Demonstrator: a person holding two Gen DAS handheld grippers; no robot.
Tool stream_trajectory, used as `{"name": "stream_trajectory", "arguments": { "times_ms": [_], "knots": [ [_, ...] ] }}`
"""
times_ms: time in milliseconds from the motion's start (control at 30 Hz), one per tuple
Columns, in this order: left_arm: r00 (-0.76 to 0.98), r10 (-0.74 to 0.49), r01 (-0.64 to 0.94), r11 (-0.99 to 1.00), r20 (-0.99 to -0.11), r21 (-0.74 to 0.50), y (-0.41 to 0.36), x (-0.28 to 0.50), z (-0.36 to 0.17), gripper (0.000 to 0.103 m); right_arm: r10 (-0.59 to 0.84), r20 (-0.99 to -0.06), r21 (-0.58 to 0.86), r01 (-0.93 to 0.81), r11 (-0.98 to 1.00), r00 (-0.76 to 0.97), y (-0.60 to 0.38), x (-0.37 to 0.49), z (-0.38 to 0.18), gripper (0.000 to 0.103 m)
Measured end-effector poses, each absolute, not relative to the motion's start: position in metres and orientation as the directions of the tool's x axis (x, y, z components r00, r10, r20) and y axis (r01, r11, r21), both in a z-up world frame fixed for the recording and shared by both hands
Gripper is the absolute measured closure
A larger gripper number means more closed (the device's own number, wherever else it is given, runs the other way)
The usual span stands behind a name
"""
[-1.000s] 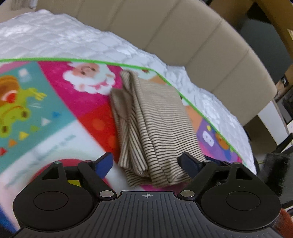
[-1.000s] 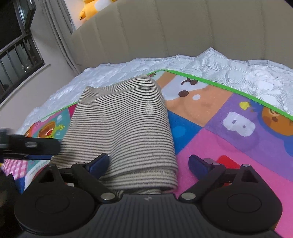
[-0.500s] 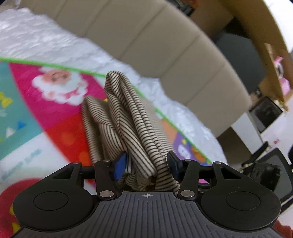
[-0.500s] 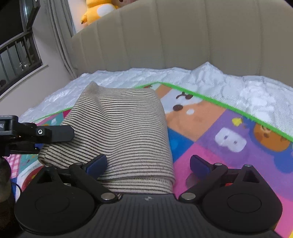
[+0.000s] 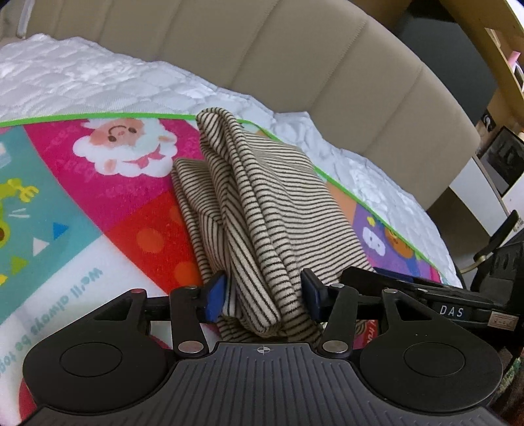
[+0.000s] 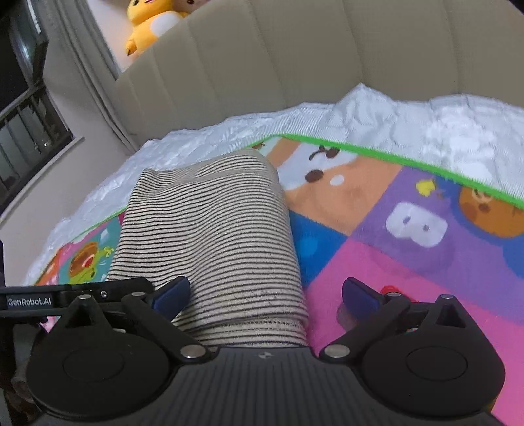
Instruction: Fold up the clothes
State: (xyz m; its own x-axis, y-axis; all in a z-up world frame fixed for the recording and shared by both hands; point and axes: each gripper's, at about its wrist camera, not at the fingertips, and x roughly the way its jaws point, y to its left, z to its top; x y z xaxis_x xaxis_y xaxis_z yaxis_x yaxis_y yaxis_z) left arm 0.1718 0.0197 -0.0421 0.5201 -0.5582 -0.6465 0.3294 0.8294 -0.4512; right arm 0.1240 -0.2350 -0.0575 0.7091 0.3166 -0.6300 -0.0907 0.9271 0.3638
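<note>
A folded beige garment with dark stripes [image 5: 271,203] lies on a colourful play mat [image 5: 98,213] on the bed. My left gripper [image 5: 263,295] is shut on the garment's near edge, with a thick bunch of layers pinched between its blue pads [image 5: 214,295]. In the right wrist view the same garment [image 6: 213,229] runs away from me as a smooth fold. My right gripper [image 6: 267,295] stands open at its near end, the left pad [image 6: 173,291] against the cloth and the right pad over the mat [image 6: 409,278]. The left gripper's arm [image 6: 65,295] shows at the left.
A white quilted cover [image 5: 82,78] surrounds the mat, with a padded beige headboard [image 5: 294,65] behind it. A yellow plush toy [image 6: 147,29] sits on the headboard, by a window [image 6: 23,131]. Off the bed's right side are a desk and dark furniture [image 5: 501,164].
My left gripper went from open to shut on the garment's near edge, lifted the cloth, then lowered it towards the mat. My right gripper stayed open beside the fold.
</note>
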Motion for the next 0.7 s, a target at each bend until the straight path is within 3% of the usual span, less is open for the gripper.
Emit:
{"name": "stream_trajectory", "arguments": {
  "times_ms": [133, 333, 700],
  "knots": [
    [0.512, -0.557, 0.319, 0.83, -0.654, -0.458, 0.021, 0.173, -0.043, 0.045, 0.324, -0.63, 0.391, -0.072, 0.918, 0.706, -0.239, 0.126, -0.06, 0.003],
    [0.497, -0.652, 0.367, 0.756, -0.572, -0.542, 0.025, 0.17, -0.038, 0.05, 0.308, -0.617, 0.39, -0.059, 0.919, 0.724, -0.242, 0.126, -0.06, 0.003],
    [0.533, -0.657, 0.383, 0.75, -0.534, -0.54, 0.035, 0.165, -0.022, 0.052, 0.295, -0.606, 0.385, -0.051, 0.921, 0.739, -0.247, 0.127, -0.06, 0.003]
  ]
}}
